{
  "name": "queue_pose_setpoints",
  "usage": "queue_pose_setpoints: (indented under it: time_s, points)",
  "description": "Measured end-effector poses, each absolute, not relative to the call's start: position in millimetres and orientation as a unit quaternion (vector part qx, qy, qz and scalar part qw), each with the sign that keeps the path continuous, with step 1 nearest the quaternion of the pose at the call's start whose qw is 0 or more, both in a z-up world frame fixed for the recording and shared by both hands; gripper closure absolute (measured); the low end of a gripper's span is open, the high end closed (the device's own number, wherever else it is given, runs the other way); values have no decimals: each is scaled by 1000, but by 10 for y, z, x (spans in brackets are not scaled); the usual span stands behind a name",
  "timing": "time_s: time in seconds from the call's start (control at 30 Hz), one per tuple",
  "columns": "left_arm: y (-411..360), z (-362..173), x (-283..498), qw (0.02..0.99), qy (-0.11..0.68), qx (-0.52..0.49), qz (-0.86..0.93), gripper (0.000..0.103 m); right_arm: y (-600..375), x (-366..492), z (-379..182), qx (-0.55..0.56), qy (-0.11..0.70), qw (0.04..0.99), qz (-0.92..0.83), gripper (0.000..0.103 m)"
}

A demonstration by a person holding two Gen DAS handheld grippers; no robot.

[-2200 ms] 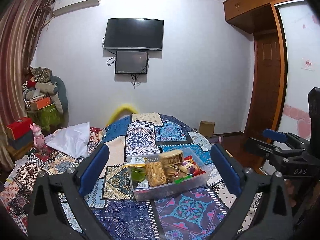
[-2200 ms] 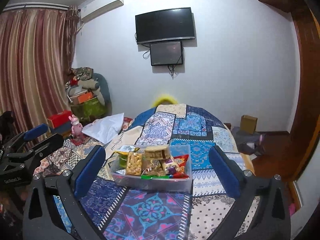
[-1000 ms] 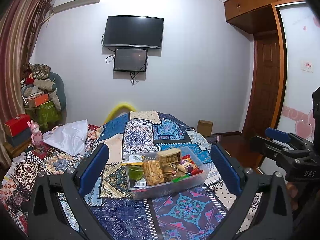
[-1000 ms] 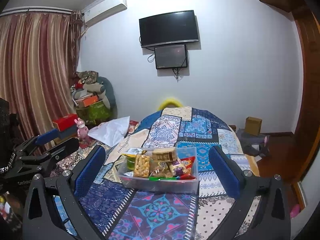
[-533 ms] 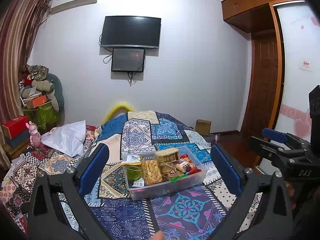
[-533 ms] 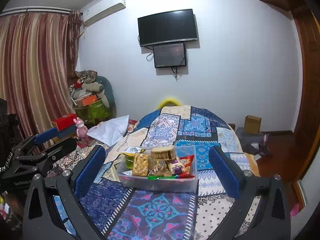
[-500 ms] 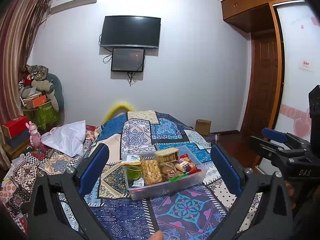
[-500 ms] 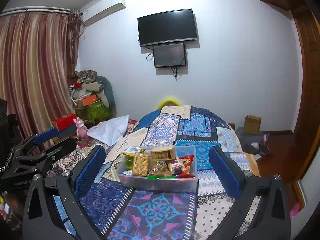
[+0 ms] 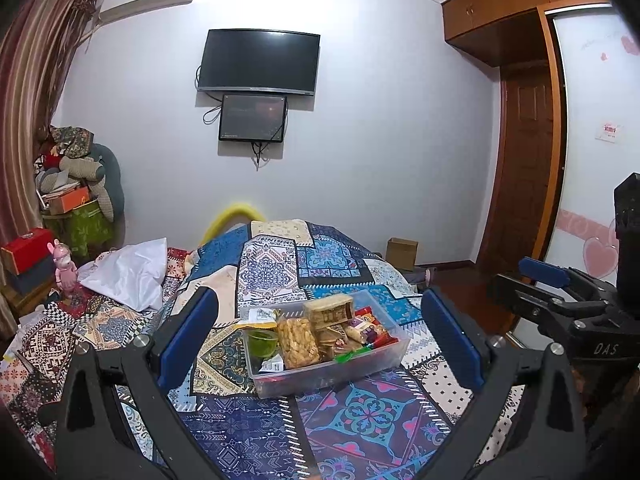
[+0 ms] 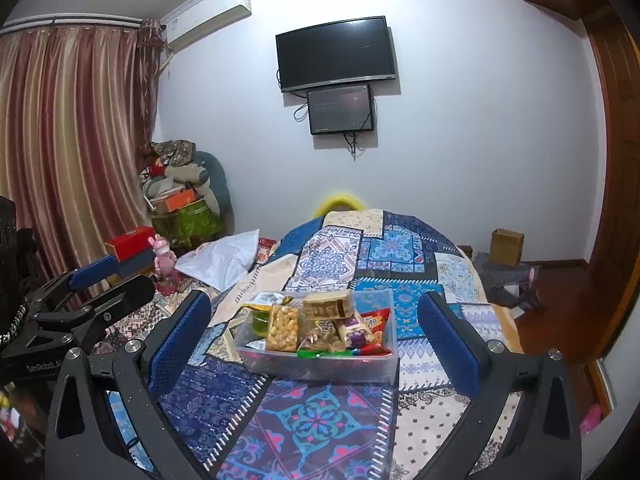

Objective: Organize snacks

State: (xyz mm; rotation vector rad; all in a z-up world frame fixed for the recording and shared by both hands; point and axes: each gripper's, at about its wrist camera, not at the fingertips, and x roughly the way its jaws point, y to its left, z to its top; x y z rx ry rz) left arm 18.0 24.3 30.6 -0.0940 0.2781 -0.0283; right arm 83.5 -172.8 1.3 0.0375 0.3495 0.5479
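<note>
A clear plastic box (image 9: 332,376) (image 10: 320,366) stands on a patterned quilt and holds several snack packs: a bag of yellow puffs (image 9: 298,342) (image 10: 282,328), a tan cracker pack (image 9: 330,312) (image 10: 328,306), a green cup (image 9: 262,342) and red packets (image 10: 374,322). My left gripper (image 9: 320,338) is open and empty, held back from the box, which shows between its blue pads. My right gripper (image 10: 314,342) is also open and empty, framing the box from the right side. Each gripper shows at the edge of the other's view.
The quilt (image 9: 344,412) covers a bed. A white pillow (image 9: 128,272) lies at the left. Boxes, a pink toy (image 9: 64,268) and piled bedding stand by the curtain. A TV (image 9: 258,62) hangs on the far wall. A cardboard box (image 10: 506,246) sits on the floor.
Both views have shifted only slightly as the hands drift. The box and snacks have not moved, and both grippers stay open.
</note>
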Motion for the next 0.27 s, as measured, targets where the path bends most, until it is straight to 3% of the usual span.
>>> queue_pose_setpoints:
  time_s: [0.27]
  points:
    - [252, 270, 202, 988, 144, -49, -12, 0, -1713, 848, -8, 18, 175, 947, 270, 0]
